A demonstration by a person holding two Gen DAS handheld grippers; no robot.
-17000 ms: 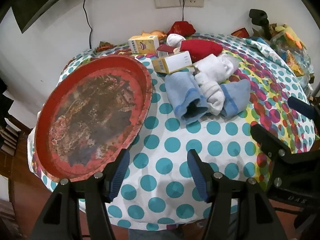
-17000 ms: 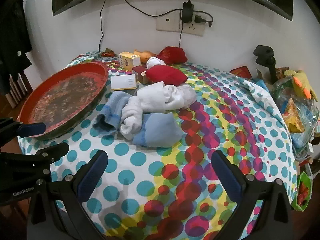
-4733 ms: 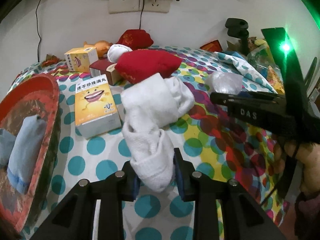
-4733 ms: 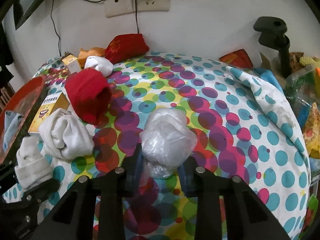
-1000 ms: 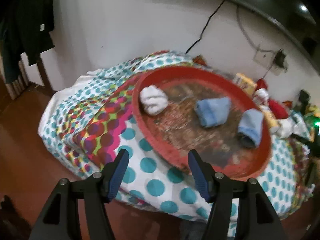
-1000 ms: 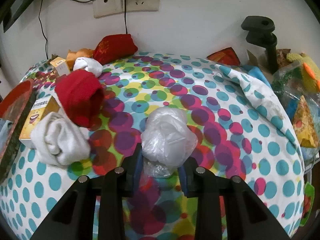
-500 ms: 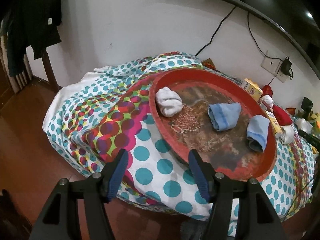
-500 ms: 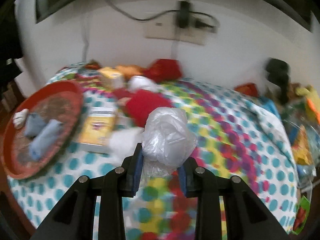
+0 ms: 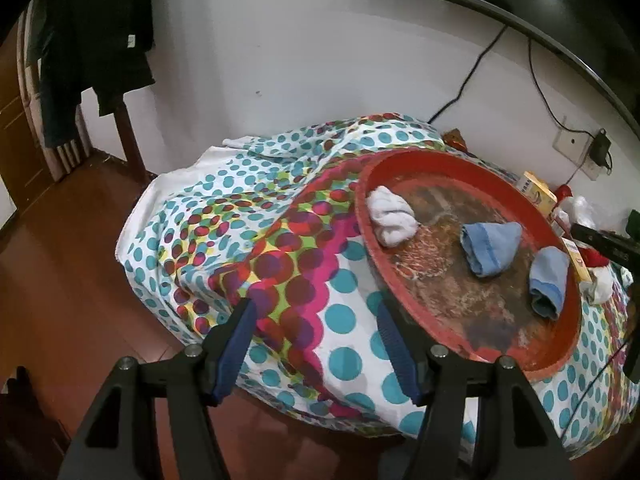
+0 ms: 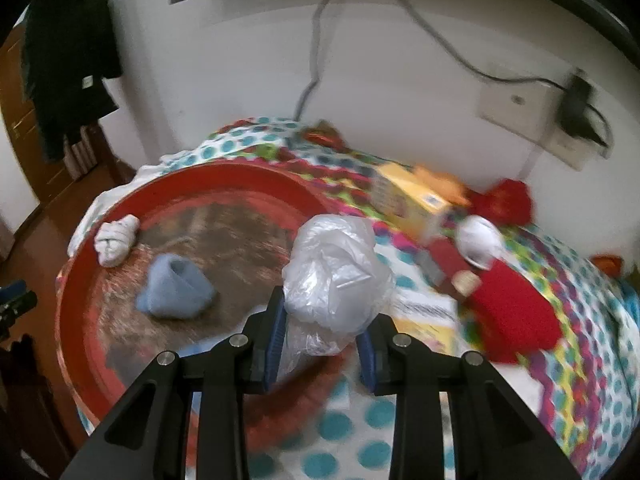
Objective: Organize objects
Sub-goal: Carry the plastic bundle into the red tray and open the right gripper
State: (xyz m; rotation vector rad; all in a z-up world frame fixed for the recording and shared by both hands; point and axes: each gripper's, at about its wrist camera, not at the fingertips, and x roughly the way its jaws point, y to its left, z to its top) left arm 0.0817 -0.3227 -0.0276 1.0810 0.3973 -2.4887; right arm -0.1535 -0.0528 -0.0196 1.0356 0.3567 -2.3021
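A round red tray [image 9: 404, 156] lies on the dotted tablecloth. It holds a white sock [image 9: 390, 216] and two blue socks [image 9: 490, 246] [image 9: 548, 282]. My left gripper [image 9: 320, 344] is open and empty, off the tray's left rim over the cloth. My right gripper [image 10: 322, 342] is shut on a crumpled clear plastic bag [image 10: 334, 276] and holds it above the near right rim of the tray [image 10: 76, 344]. The right wrist view, blurred, shows the white sock [image 10: 116, 238] and one blue sock [image 10: 172, 290] in the tray.
A yellow box [image 10: 412, 200], a red sock [image 10: 512, 320], a white sock [image 10: 478, 240] and a flat yellow box [image 10: 424, 316] lie to the right of the tray. A wall socket [image 10: 536, 120] with cables is behind. Dark clothes [image 9: 92, 40] hang at the left above wooden floor.
My right gripper has swung left with the plastic bag, from over the table's middle to over the tray's edge. My left gripper has drawn back slightly and stayed open.
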